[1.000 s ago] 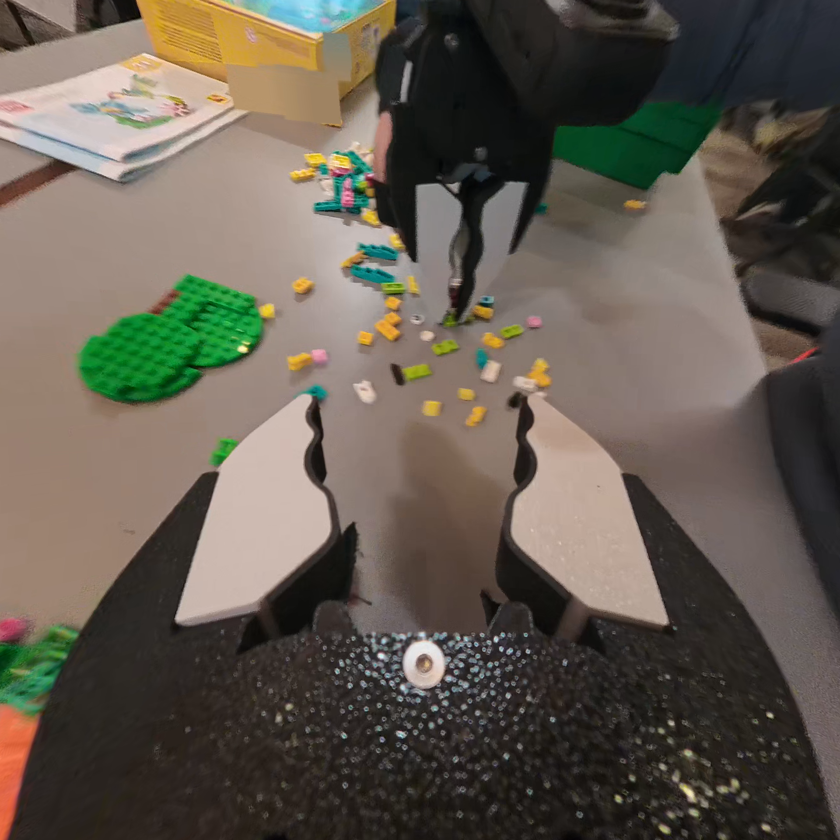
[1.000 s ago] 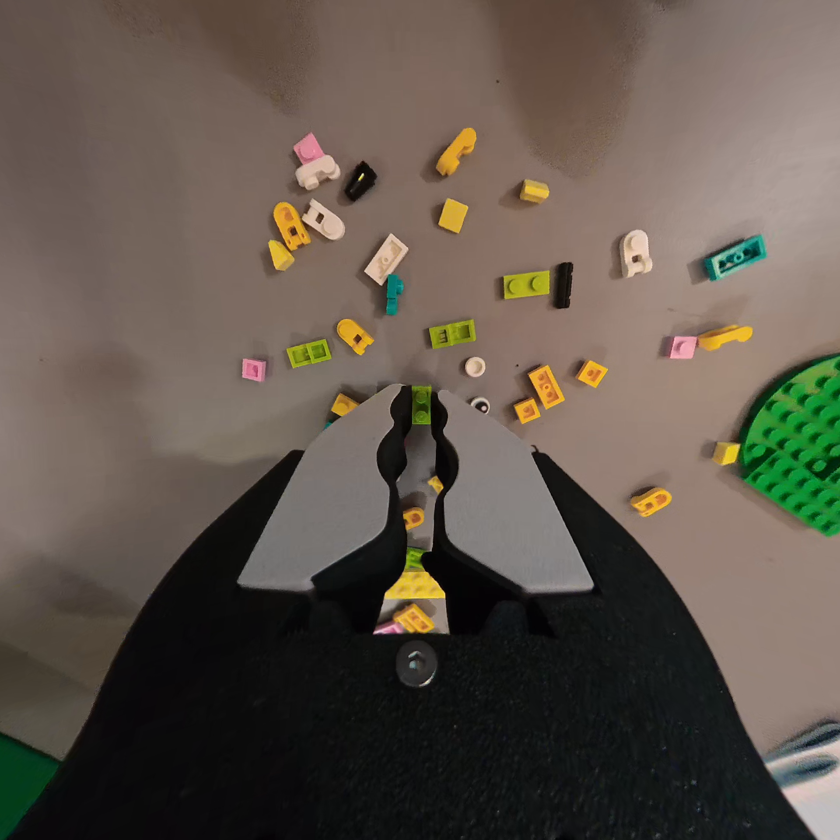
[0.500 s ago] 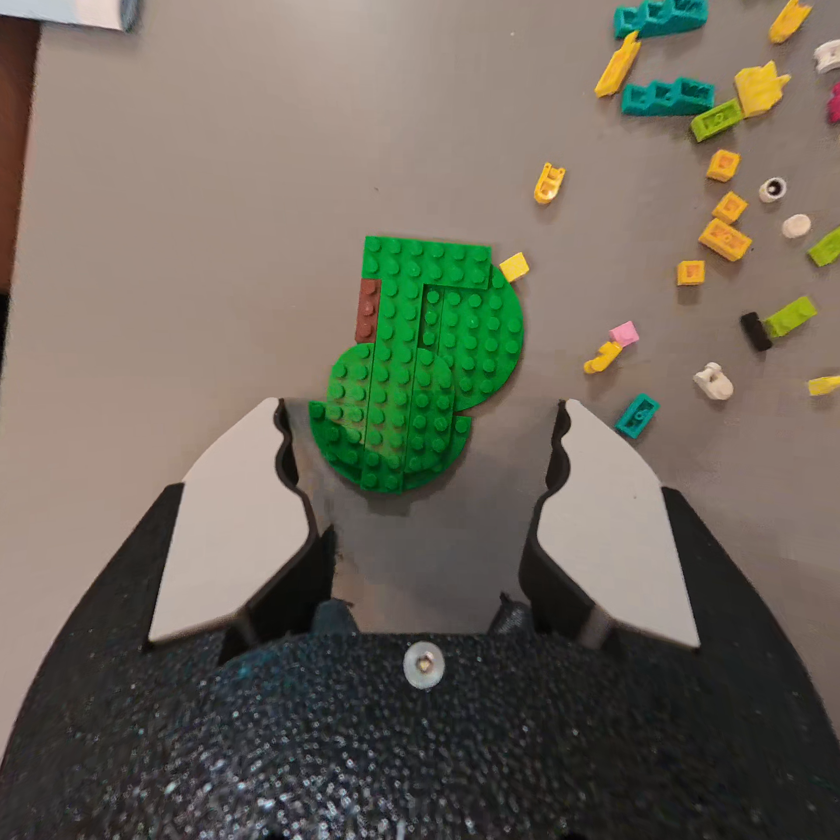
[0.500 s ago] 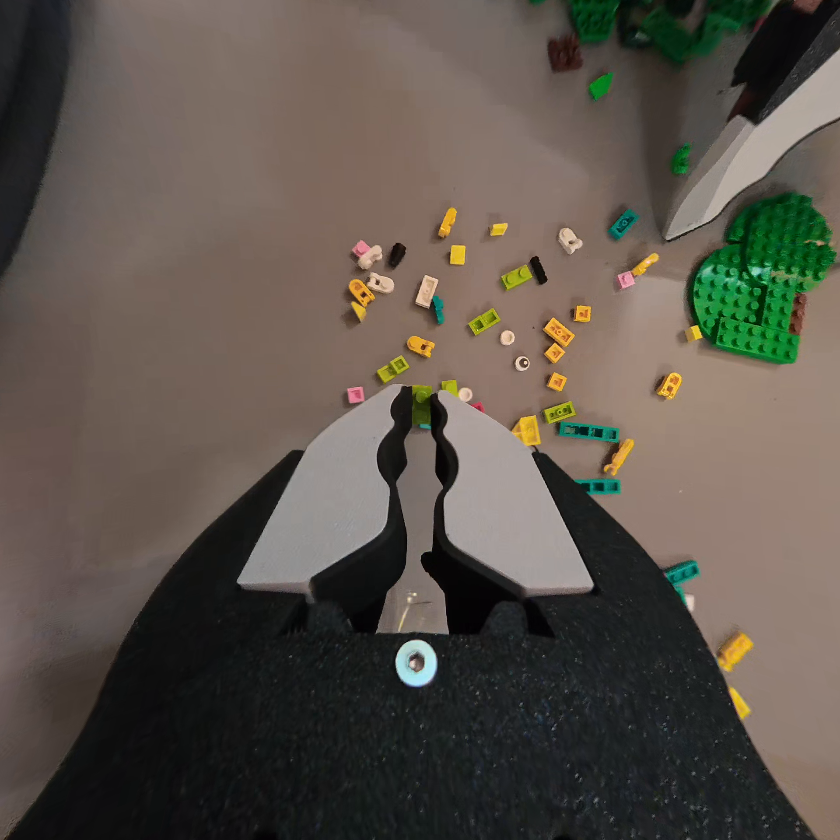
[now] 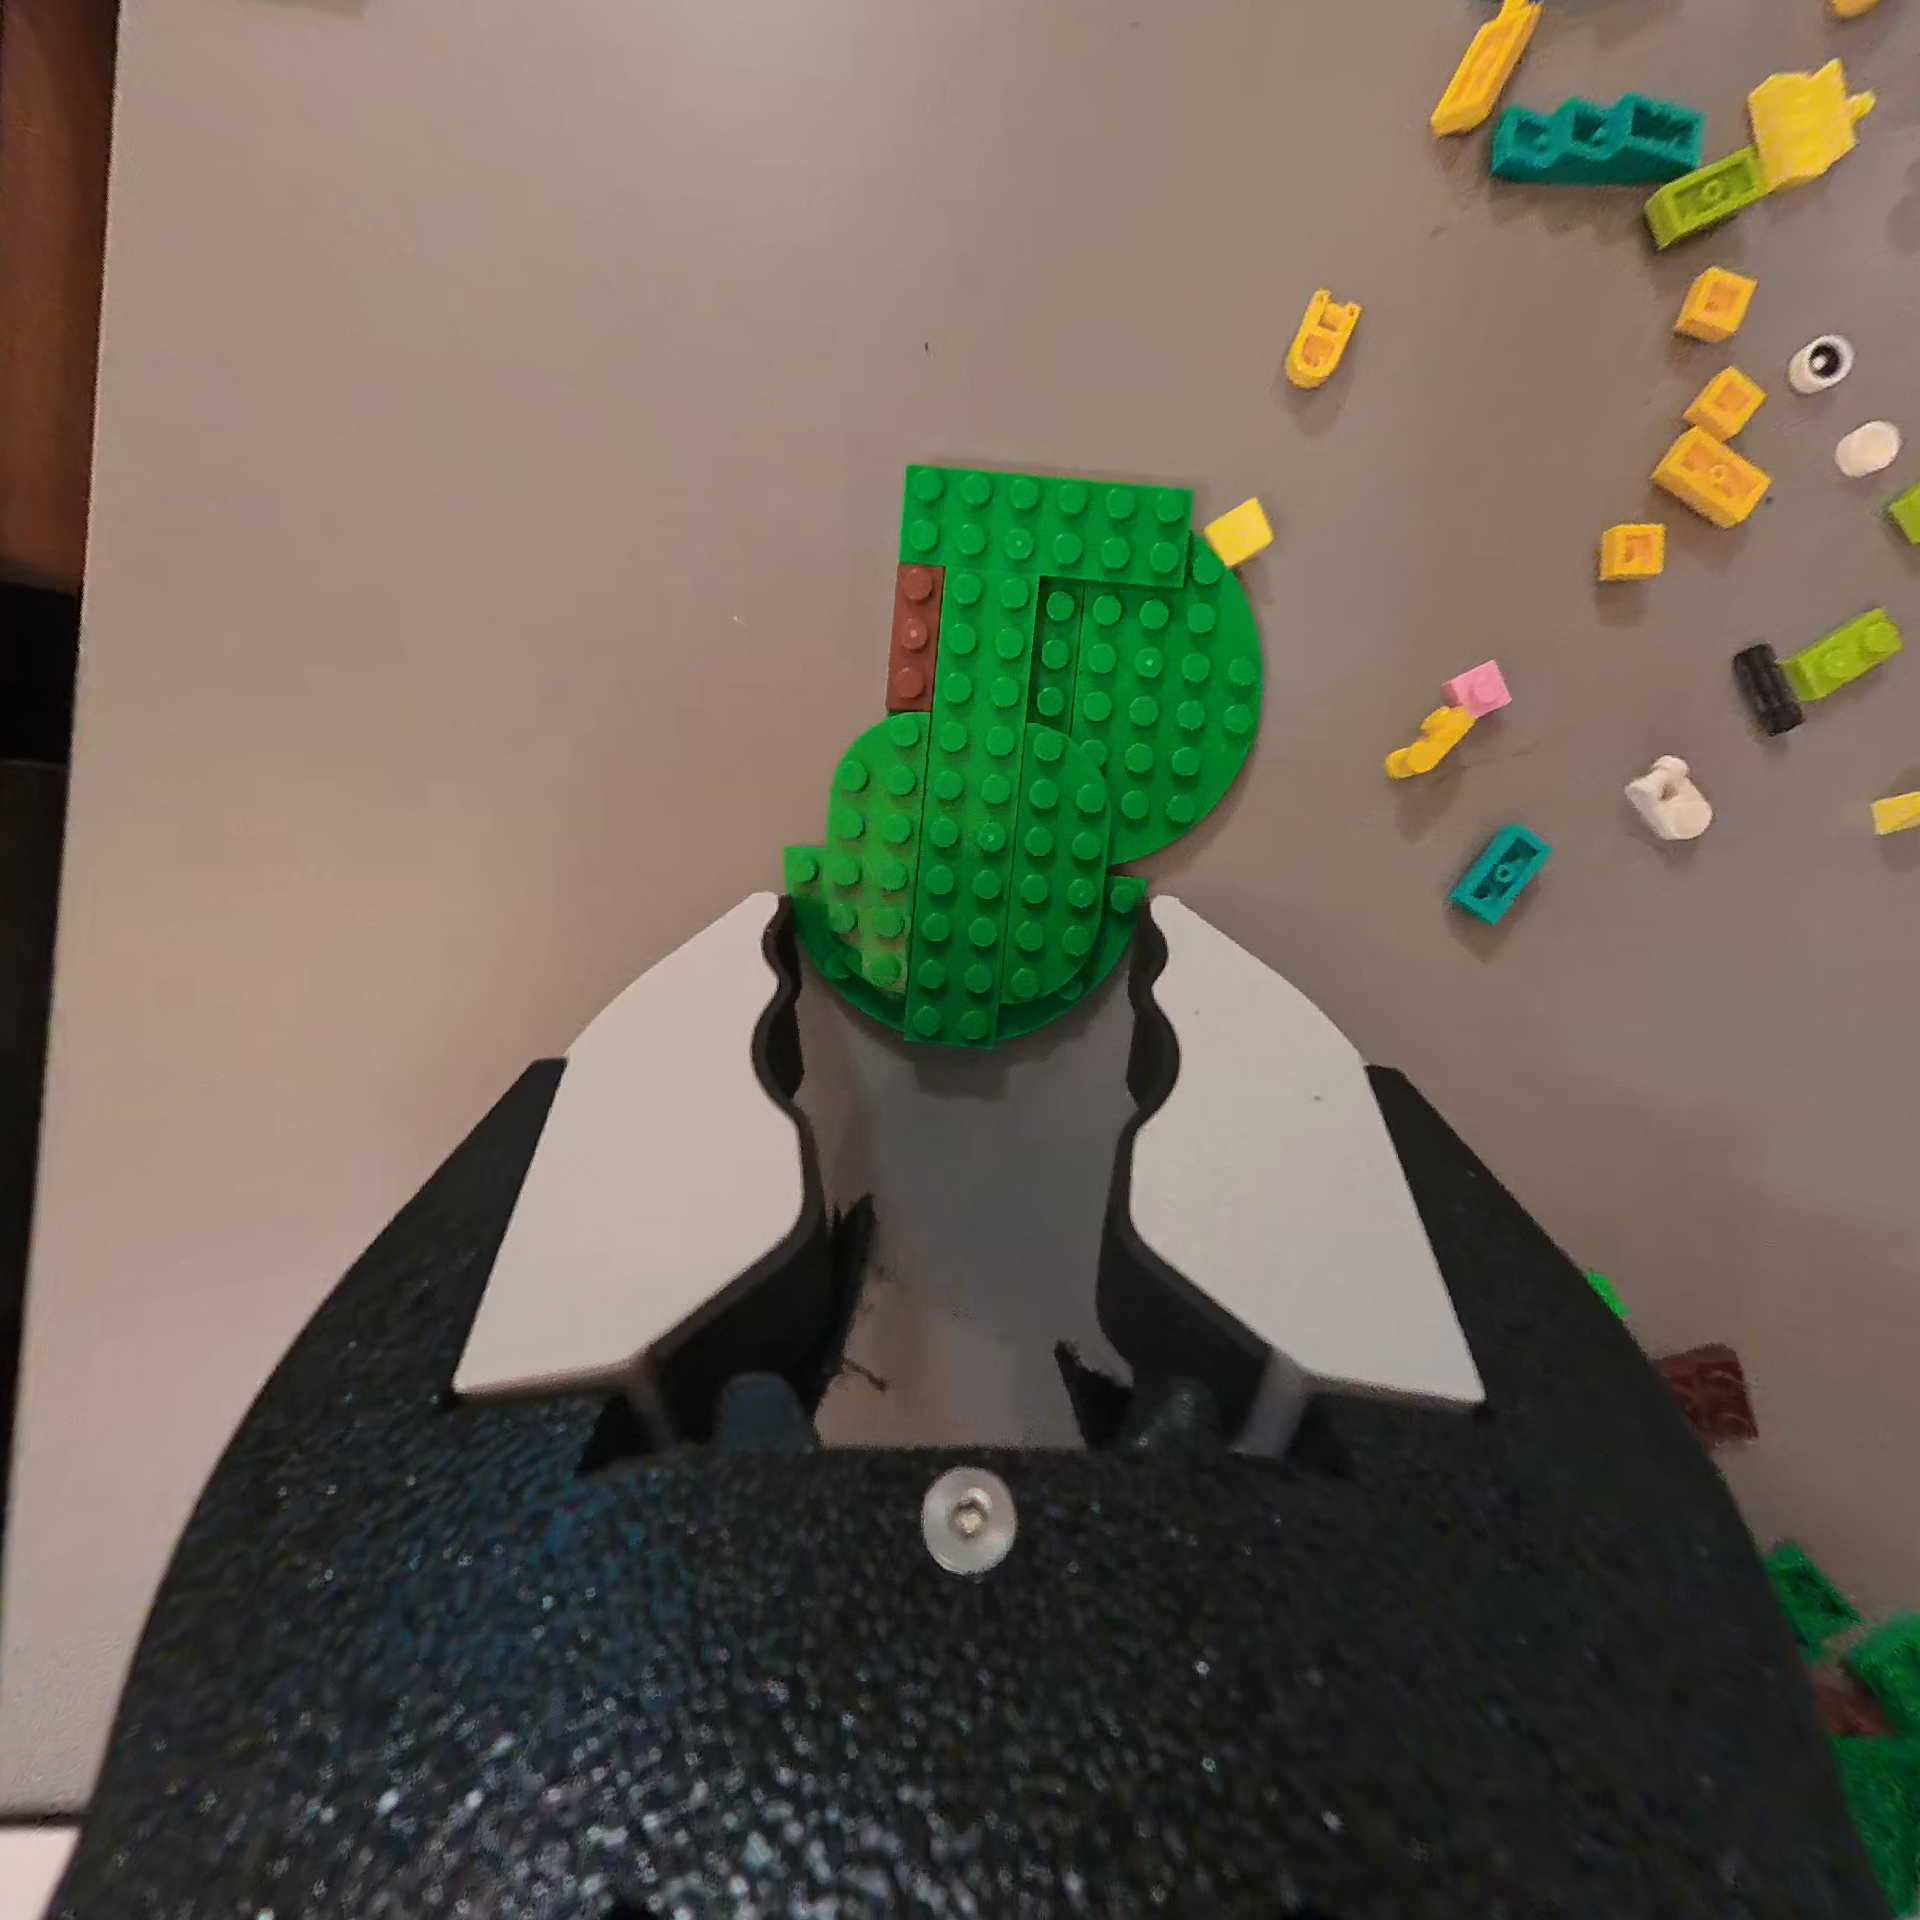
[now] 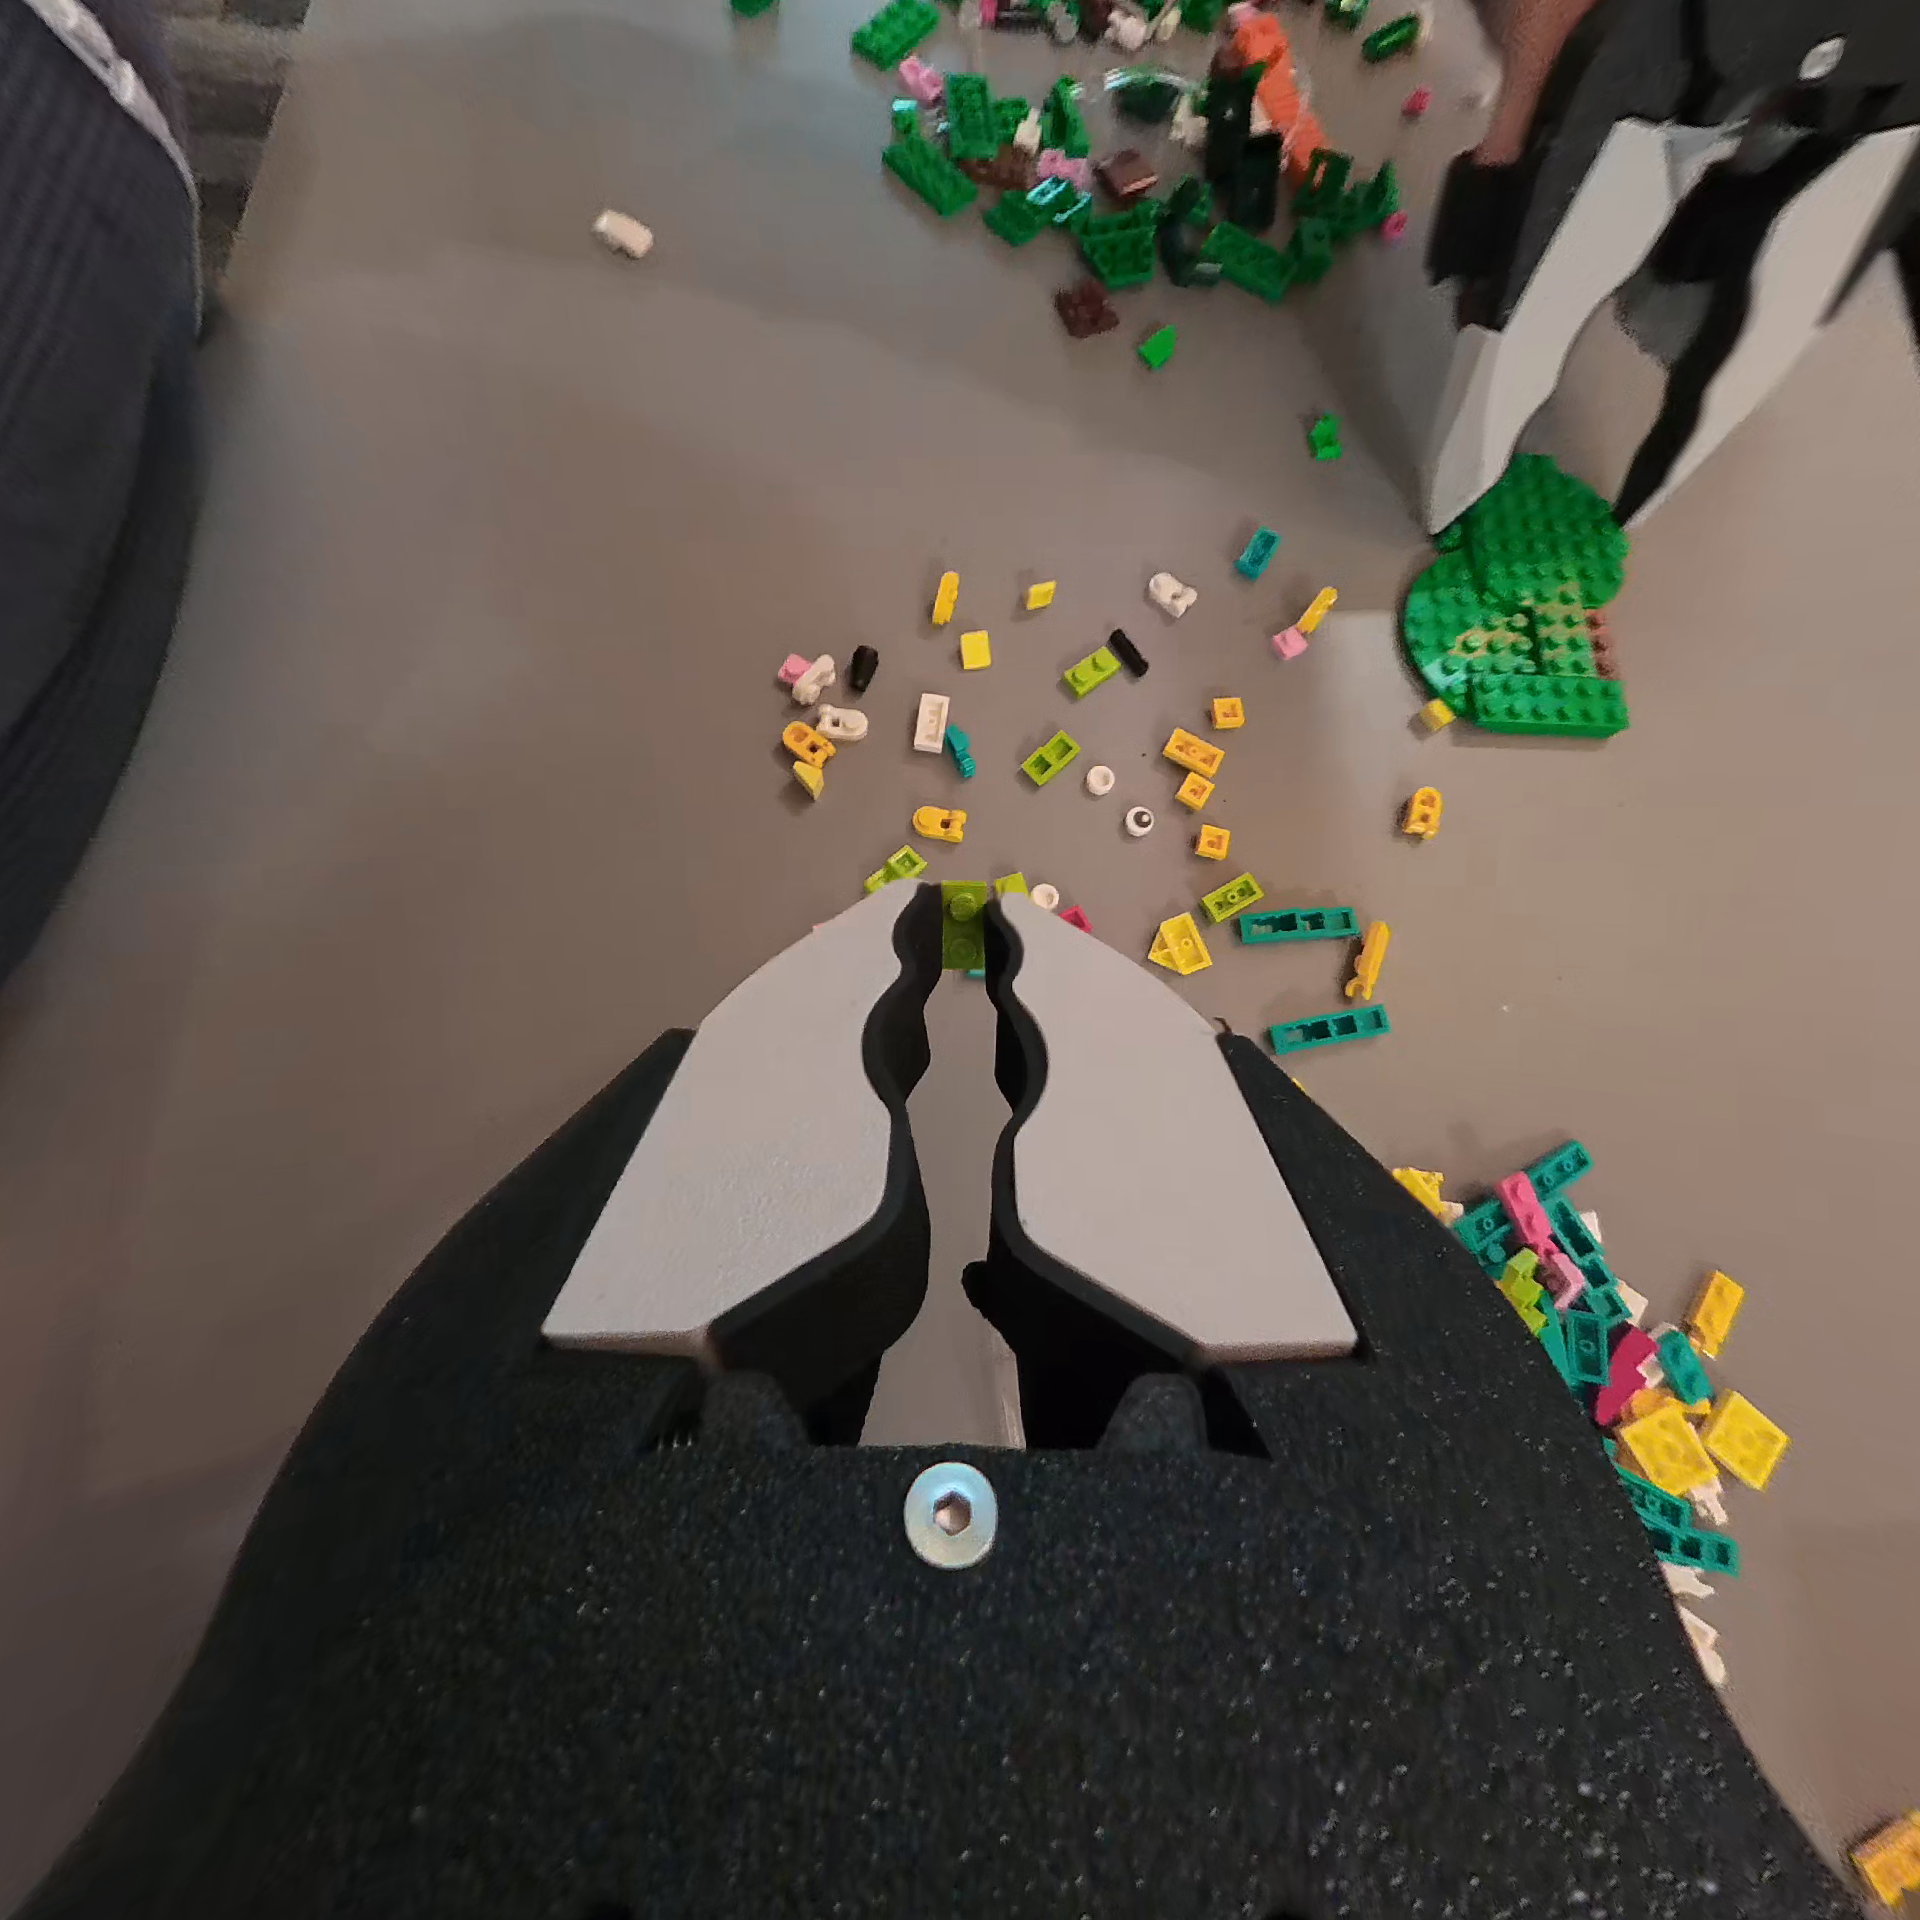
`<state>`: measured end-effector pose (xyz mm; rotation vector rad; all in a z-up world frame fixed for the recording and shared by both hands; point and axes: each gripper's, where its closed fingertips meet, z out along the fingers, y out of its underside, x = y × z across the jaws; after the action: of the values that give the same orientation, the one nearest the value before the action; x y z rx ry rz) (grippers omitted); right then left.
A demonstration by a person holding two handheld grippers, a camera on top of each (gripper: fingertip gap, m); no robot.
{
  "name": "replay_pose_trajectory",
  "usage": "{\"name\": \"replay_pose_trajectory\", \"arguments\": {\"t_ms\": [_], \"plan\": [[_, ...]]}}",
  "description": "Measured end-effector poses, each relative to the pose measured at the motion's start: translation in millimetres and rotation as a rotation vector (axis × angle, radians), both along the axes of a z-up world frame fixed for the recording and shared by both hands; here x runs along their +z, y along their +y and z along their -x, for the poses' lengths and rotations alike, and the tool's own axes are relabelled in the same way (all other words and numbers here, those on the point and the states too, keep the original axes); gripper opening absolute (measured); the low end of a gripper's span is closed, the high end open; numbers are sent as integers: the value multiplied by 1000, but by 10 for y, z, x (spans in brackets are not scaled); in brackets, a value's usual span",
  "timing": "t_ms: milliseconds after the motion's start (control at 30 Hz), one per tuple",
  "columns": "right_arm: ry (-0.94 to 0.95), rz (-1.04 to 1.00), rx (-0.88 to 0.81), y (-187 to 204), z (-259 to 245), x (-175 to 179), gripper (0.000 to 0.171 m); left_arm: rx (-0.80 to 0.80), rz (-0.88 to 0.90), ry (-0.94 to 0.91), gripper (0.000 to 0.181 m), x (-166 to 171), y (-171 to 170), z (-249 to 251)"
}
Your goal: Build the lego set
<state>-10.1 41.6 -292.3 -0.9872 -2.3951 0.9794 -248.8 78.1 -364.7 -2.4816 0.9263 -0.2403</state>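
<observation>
A green base plate, built of round and straight plates with a brown strip on its left edge, lies flat on the grey table. My left gripper has closed on its near rounded end, and both fingertips touch its edges. In the right wrist view the base plate is at the far right with the left gripper standing over it. My right gripper is shut on a small lime green plate and holds it above the scattered pieces.
Small yellow, lime, teal, white and pink pieces are strewn mid-table, right of the base plate. A pile of green bricks lies at the far side. A teal and yellow pile is near right. The table's edge runs along the left. My right fingertips sit around 25 cm from my left ones.
My left gripper swung down over the base plate, moved in and narrowed its jaws onto its near end. My right gripper rose and drew back, still holding the lime plate.
</observation>
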Motion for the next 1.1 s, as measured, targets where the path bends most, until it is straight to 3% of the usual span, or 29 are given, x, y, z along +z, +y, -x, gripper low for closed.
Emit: {"name": "replay_pose_trajectory", "arguments": {"t_ms": [233, 633, 933, 967, 1100], "plan": [[68, 26, -40, -110, 72, 161, 7, 123, -130, -117, 60, 104, -404, -112], [115, 81, 39, -610, 437, 277, 7, 301, -264, -217, 60, 334, -1248, -383], [186, 163, 2, -813, 712, 345, 7, 345, -298, -159, 60, 315, -1431, -525], [189, 178, -9, -801, 721, 356, 7, 334, -275, -158, 63, 299, -1447, -538], [175, 217, -61, -704, 659, 371, 7, 292, -232, -125, 104, 307, -1507, -513]]}}
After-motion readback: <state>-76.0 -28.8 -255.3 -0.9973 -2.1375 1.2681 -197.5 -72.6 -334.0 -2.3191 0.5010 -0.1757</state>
